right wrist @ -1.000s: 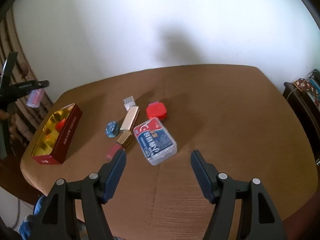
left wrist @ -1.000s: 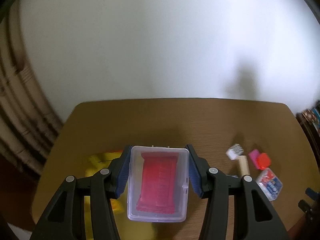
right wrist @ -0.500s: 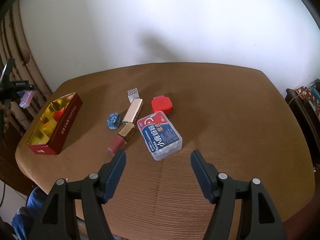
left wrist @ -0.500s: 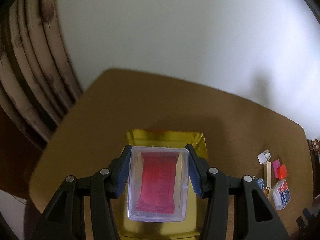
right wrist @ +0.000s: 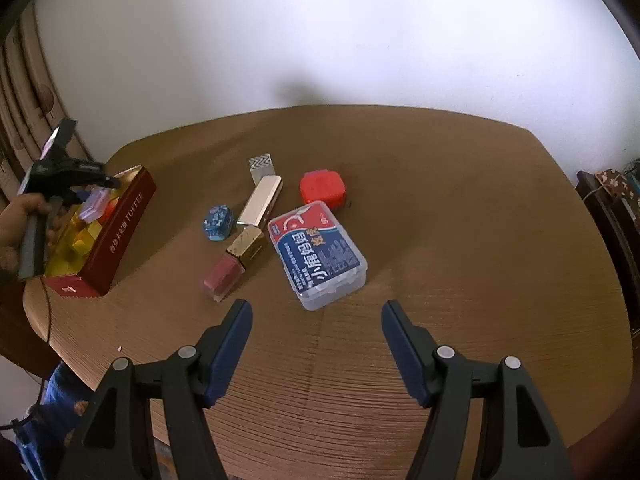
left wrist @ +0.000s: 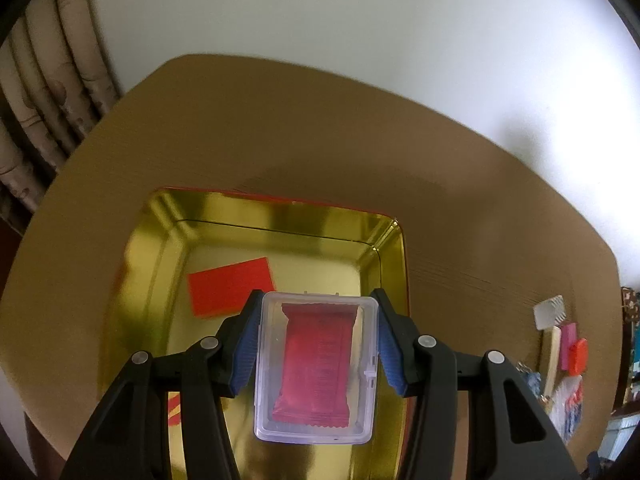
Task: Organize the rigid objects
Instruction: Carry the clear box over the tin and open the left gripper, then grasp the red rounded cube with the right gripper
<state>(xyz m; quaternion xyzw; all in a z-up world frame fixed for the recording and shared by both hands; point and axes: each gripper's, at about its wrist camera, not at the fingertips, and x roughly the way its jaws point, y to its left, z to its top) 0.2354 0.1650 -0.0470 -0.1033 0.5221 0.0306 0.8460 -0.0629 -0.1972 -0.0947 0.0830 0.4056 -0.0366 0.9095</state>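
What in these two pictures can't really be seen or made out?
- Left wrist view: the gold tin's near floor is hidden behind the left gripper and its clear box.
- Left wrist view: the loose items at the right edge are small and warped.
- Right wrist view: the tin's contents are partly hidden by the left gripper.
- The right gripper holds nothing.

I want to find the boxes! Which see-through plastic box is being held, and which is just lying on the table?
The small clear box with the red packet is held by the left tool, over the gold tin. The bigger blue-labelled box lies on the table, untouched.
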